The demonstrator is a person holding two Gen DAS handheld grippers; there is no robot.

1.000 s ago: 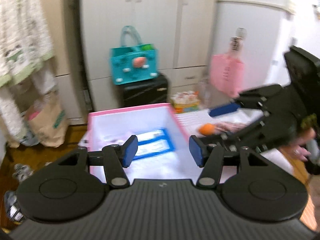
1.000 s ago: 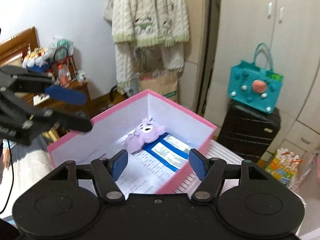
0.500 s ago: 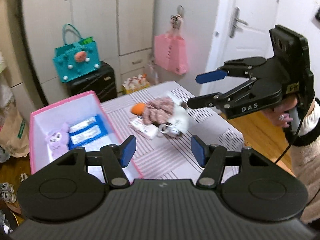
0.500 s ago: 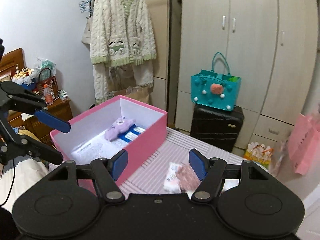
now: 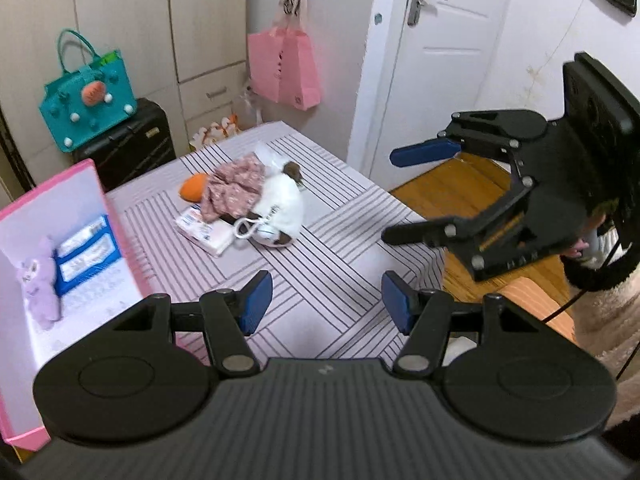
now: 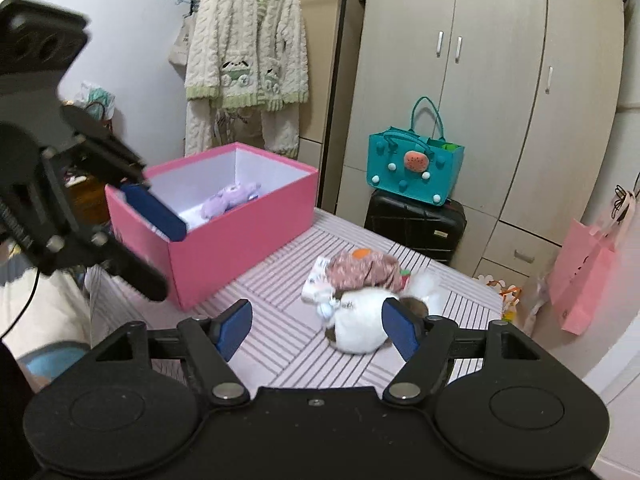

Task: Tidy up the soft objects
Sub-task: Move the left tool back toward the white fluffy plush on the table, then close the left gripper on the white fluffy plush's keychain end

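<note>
A pink box (image 5: 52,178) (image 6: 240,236) at the table's left holds a purple plush (image 5: 38,280) (image 6: 230,200) and a blue-and-white packet (image 5: 86,254). On the striped table (image 5: 340,216) lies a pile: a white-and-brown plush (image 5: 280,204) (image 6: 360,312), a pink floral cloth (image 5: 236,190) (image 6: 364,266), an orange plush (image 5: 193,187) and a tissue packet (image 5: 204,234). My left gripper (image 5: 324,300) (image 6: 166,258) hovers open and empty beside the box. My right gripper (image 6: 316,324) (image 5: 400,196) is short of the white plush, its jaws opening with nothing between them.
A teal bag (image 6: 416,168) sits on a black suitcase (image 6: 416,224) behind the table. A pink paper bag (image 5: 286,66) hangs by the white door (image 5: 436,60). A knitted cardigan (image 6: 244,56) hangs behind the box. Wooden floor (image 5: 452,184) lies past the table's right edge.
Both views have swung from the pink box to the pile on the table. Both grippers moved away from the box toward the pile, and the right jaws stand a little wider.
</note>
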